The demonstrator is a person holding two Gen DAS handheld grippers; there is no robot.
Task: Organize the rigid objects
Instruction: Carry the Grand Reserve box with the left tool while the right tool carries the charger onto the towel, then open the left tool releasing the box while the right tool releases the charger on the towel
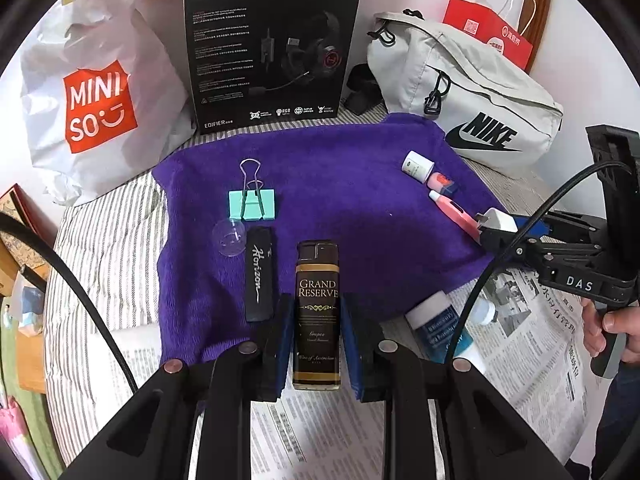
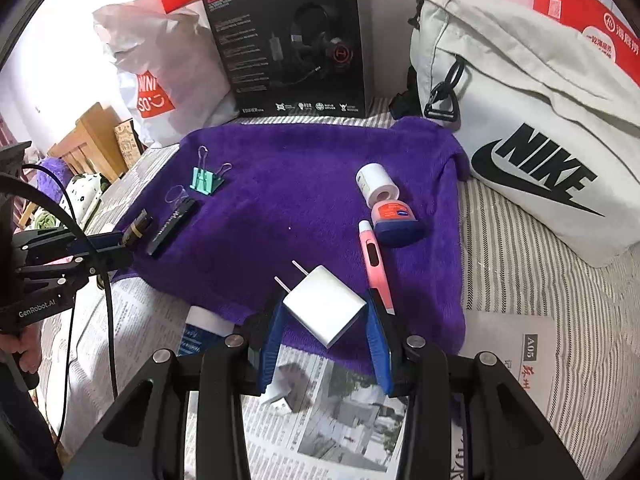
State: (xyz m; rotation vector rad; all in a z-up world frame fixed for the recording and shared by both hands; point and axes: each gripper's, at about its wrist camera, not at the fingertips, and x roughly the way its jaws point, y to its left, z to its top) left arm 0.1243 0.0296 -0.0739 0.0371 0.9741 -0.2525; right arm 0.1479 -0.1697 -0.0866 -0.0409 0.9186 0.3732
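Note:
My left gripper (image 1: 316,320) is shut on a brown and gold "Grand Reserve" lighter (image 1: 317,312), held over the front edge of the purple towel (image 1: 340,184). My right gripper (image 2: 325,316) is shut on a white plug charger (image 2: 325,310), prongs pointing forward, above the towel's near edge (image 2: 280,184). On the towel lie a mint binder clip (image 1: 252,204), a clear round cap (image 1: 230,237), a black "Horizon" bar (image 1: 260,276), a white roll (image 2: 376,184), a red and blue jar (image 2: 396,220) and a pink thermometer (image 2: 374,260).
Behind the towel stand a black headset box (image 1: 272,48), a white Miniso bag (image 1: 96,96), a white Nike bag (image 1: 468,92) and a red paper bag (image 1: 488,32). Newspaper (image 2: 340,420) covers the striped bed in front. A blue tube (image 1: 438,328) lies on it.

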